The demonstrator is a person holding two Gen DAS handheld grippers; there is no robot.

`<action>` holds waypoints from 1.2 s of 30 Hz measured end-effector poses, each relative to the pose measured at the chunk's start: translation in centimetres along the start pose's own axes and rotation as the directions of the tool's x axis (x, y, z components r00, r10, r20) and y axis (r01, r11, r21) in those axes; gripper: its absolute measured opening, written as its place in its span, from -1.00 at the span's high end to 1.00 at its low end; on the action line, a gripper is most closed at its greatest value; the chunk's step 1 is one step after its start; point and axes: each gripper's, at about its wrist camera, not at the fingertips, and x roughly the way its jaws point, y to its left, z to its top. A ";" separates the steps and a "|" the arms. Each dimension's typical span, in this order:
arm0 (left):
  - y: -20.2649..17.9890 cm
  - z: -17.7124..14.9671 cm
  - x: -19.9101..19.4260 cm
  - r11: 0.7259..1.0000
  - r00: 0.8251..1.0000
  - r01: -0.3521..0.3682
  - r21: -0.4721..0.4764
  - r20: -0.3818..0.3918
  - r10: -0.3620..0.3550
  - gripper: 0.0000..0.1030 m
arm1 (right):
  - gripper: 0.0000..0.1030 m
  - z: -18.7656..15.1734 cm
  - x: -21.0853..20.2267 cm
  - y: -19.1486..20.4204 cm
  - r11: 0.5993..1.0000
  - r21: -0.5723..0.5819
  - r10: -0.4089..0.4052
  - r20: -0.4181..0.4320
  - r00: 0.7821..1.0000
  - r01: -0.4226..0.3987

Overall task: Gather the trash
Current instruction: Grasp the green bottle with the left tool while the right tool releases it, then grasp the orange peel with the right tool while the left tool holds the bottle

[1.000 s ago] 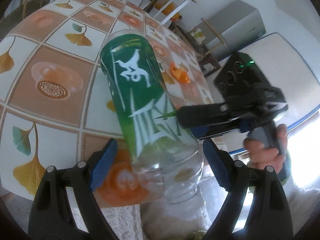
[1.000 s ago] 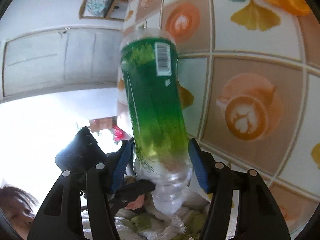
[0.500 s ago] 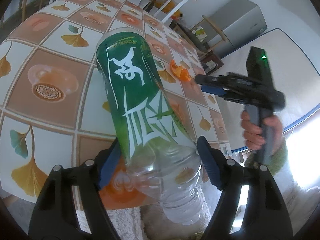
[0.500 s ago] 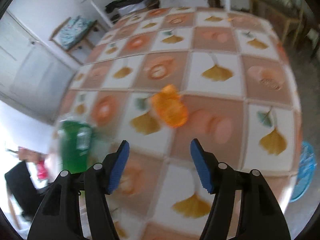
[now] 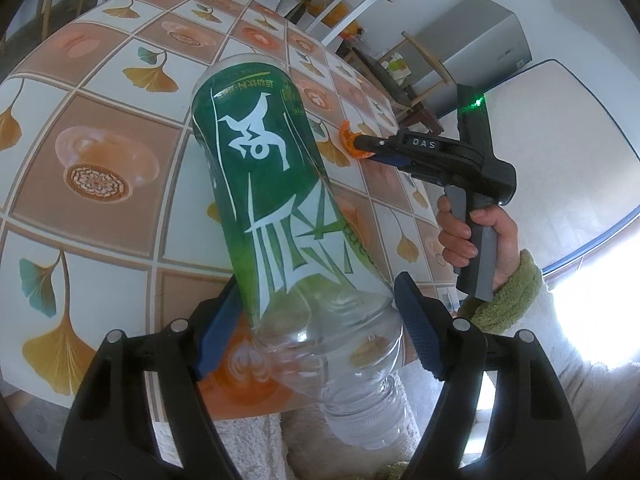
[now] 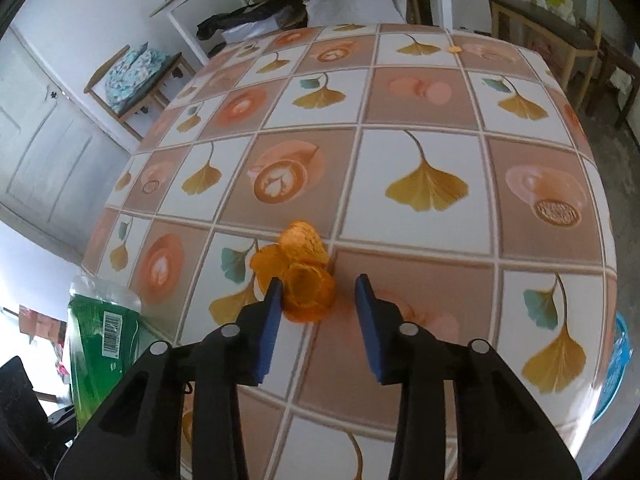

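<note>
1. My left claw (image 5: 316, 328) is clamped on the green-labelled plastic bottle (image 5: 280, 216), its blue pads pressed against the clear lower body, the bottle tilting up and away from me over the desk (image 5: 100, 152).
2. My right hand (image 5: 476, 236), in a green cuff, grips the pistol handle of the right claw (image 6: 318, 300), which points steeply down at the desk.
3. The right claw's jaws have just been closing; they stand apart, with the crumpled orange wrapper (image 6: 300, 272) lying on the desk between the tips, the left pad touching it and the right pad clear.
4. From the right claw, the bottle is down to its left.
</note>
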 end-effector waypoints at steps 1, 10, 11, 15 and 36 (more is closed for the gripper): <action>0.0 0.0 0.0 1.000 1.000 0.000 0.000 0.000 0.000 -0.40 | 0.39 0.0 0.0 0.2 1.000 -0.010 0.000 -0.001 1.000 0.000; 0.0 0.0 0.0 1.000 1.000 0.001 0.001 0.001 -0.001 -0.40 | 0.66 -0.2 0.2 1.8 0.996 -0.087 -0.035 0.007 0.999 0.035; 0.0 0.0 0.0 1.000 1.000 0.002 0.001 0.001 -0.002 -0.39 | 0.68 -0.2 0.1 1.7 0.996 -0.084 -0.035 0.008 0.999 0.035; 0.0 0.0 0.0 1.000 1.000 0.002 0.001 0.001 -0.002 -0.39 | 0.71 -0.8 -0.4 1.5 0.998 -0.061 -0.018 0.007 1.000 0.018; 0.0 0.1 -0.1 1.000 1.000 -0.004 0.002 0.002 0.004 -0.39 | 0.01 -1.0 -3.2 2.4 0.991 -0.106 0.079 0.000 0.997 -0.078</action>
